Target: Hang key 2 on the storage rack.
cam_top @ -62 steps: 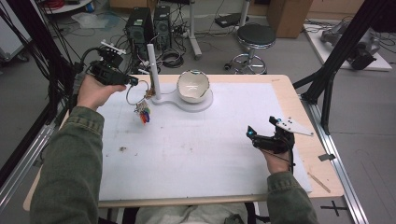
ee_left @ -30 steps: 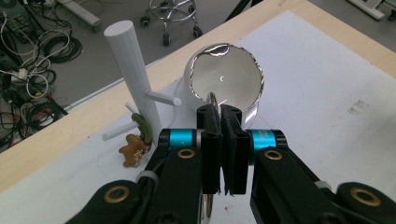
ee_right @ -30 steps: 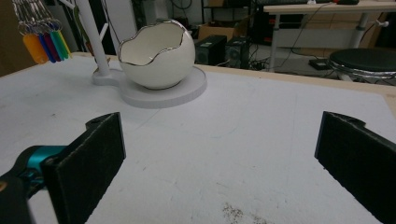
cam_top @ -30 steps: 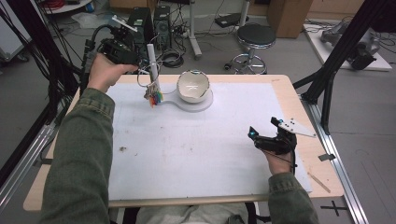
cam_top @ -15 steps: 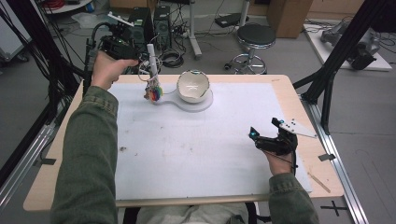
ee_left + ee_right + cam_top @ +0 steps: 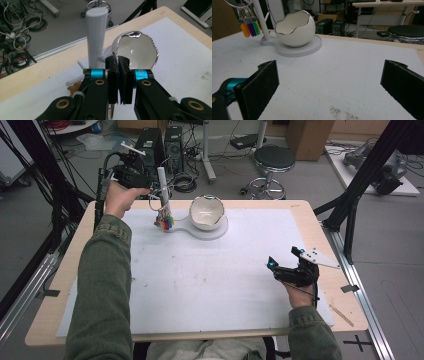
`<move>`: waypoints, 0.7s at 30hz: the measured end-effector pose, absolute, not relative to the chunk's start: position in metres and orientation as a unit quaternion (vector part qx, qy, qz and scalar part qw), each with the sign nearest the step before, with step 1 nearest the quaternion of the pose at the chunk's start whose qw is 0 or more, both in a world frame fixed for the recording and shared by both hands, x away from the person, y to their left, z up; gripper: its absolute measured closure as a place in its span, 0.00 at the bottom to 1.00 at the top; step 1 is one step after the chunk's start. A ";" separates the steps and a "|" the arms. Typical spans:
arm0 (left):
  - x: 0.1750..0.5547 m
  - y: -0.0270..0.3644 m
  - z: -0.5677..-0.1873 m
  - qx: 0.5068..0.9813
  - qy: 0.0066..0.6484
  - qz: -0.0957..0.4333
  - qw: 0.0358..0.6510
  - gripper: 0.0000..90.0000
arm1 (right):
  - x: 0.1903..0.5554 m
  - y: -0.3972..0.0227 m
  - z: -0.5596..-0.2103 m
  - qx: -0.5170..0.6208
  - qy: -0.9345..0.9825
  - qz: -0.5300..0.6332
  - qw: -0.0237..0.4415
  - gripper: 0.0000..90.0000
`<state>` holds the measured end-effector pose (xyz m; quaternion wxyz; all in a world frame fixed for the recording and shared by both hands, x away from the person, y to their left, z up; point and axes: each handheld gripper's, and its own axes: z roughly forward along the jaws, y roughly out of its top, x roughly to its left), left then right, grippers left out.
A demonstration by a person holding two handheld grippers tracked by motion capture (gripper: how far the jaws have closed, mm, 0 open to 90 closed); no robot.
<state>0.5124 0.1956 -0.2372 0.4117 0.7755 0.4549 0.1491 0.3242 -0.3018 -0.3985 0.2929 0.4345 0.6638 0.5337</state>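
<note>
A white stand has an upright post (image 6: 162, 185) (image 6: 96, 37) (image 6: 262, 20) and a round base (image 6: 220, 231). On the base sits a white egg-shaped bowl (image 6: 206, 212) (image 6: 136, 53) (image 6: 294, 28) with a silver rim. My left gripper (image 6: 150, 190) (image 6: 118, 60) is at the far left, right beside the post. Its jaws are pressed together on a thin metal key ring (image 6: 158, 209) (image 6: 237, 3). Coloured tags (image 6: 165, 223) (image 6: 250, 27) dangle from the ring against the post. I cannot tell whether the ring rests on a peg. My right gripper (image 6: 284, 260) (image 6: 329, 77) stays low at the right, open and holding nothing.
A white mat (image 6: 210, 280) covers most of the wooden table (image 6: 305, 210). A small wooden stick (image 6: 341, 315) lies near the right front corner. Behind the table are a stool (image 6: 272, 160), computer cases and cables on the floor. A black frame leg (image 6: 350, 205) rises at the right.
My left hand has carried the key ring away from me and to the right, up to the post, then sunk a little beside it. The right hand has not moved.
</note>
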 end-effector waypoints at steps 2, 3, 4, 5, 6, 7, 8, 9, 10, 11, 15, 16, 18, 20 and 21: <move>0.514 0.197 -0.241 0.773 0.460 0.147 0.411 0.96 | 0.324 -0.302 -0.399 0.436 0.664 0.533 0.291 0.01; 0.515 0.197 -0.243 0.772 0.462 0.146 0.411 0.96 | 0.324 -0.302 -0.399 0.434 0.665 0.532 0.293 0.01; 0.515 0.198 -0.245 0.772 0.463 0.146 0.410 0.96 | 0.324 -0.302 -0.399 0.435 0.666 0.532 0.292 0.01; 0.516 0.198 -0.246 0.771 0.465 0.147 0.409 0.96 | 0.324 -0.302 -0.399 0.435 0.665 0.532 0.292 0.01; 0.516 0.199 -0.247 0.772 0.465 0.146 0.408 0.96 | 0.324 -0.302 -0.399 0.435 0.665 0.532 0.293 0.01; 0.516 0.200 -0.247 0.771 0.465 0.145 0.410 0.96 | 0.324 -0.302 -0.399 0.436 0.664 0.532 0.293 0.01; 0.516 0.200 -0.248 0.771 0.464 0.146 0.411 0.96 | 0.324 -0.302 -0.399 0.436 0.665 0.532 0.293 0.01; 0.515 0.199 -0.248 0.775 0.459 0.148 0.408 0.96 | 0.324 -0.303 -0.399 0.435 0.664 0.532 0.294 0.01; 0.514 0.198 -0.249 0.779 0.455 0.149 0.405 0.96 | 0.324 -0.303 -0.399 0.435 0.664 0.532 0.294 0.01; 0.514 0.198 -0.249 0.783 0.453 0.151 0.399 0.96 | 0.324 -0.303 -0.399 0.435 0.664 0.533 0.294 0.01; 0.512 0.198 -0.248 0.782 0.457 0.154 0.395 0.96 | 0.324 -0.302 -0.399 0.436 0.664 0.533 0.292 0.01; 0.511 0.198 -0.248 0.778 0.459 0.148 0.401 0.95 | 0.324 -0.302 -0.399 0.434 0.665 0.533 0.293 0.01; 0.510 0.201 -0.248 0.768 0.464 0.127 0.422 0.82 | 0.324 -0.302 -0.399 0.436 0.664 0.533 0.292 0.01; 0.508 0.203 -0.248 0.761 0.467 0.116 0.434 0.71 | 0.324 -0.302 -0.399 0.436 0.663 0.532 0.295 0.01; 0.508 0.204 -0.247 0.760 0.470 0.110 0.435 0.64 | 0.324 -0.302 -0.399 0.436 0.663 0.532 0.295 0.01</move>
